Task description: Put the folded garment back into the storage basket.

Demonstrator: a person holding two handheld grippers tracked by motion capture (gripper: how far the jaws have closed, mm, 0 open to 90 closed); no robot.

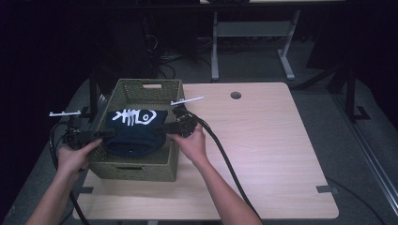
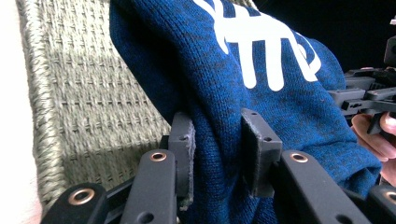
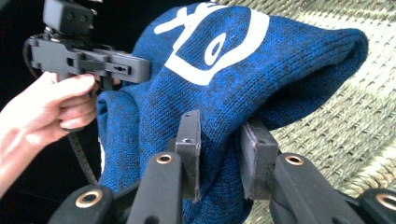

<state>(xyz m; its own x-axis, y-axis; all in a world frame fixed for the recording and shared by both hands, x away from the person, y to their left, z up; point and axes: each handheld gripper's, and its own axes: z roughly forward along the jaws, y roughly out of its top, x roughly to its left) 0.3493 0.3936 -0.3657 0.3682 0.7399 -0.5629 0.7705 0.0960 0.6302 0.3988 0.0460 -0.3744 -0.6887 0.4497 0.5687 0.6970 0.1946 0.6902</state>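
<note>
A folded dark blue knit garment with a white fish-bone print hangs over the open top of a green woven basket. My left gripper pinches its left edge and my right gripper pinches its right edge. In the left gripper view both pads press into the blue knit, with the basket wall behind. From the right gripper view, the jaws clamp the knit too, and the other hand holds the left gripper across the cloth.
The basket stands at the left of a light wooden table. A black cable trails from the right gripper over the tabletop. The table has a round hole near its far edge. Dark floor and table legs lie beyond.
</note>
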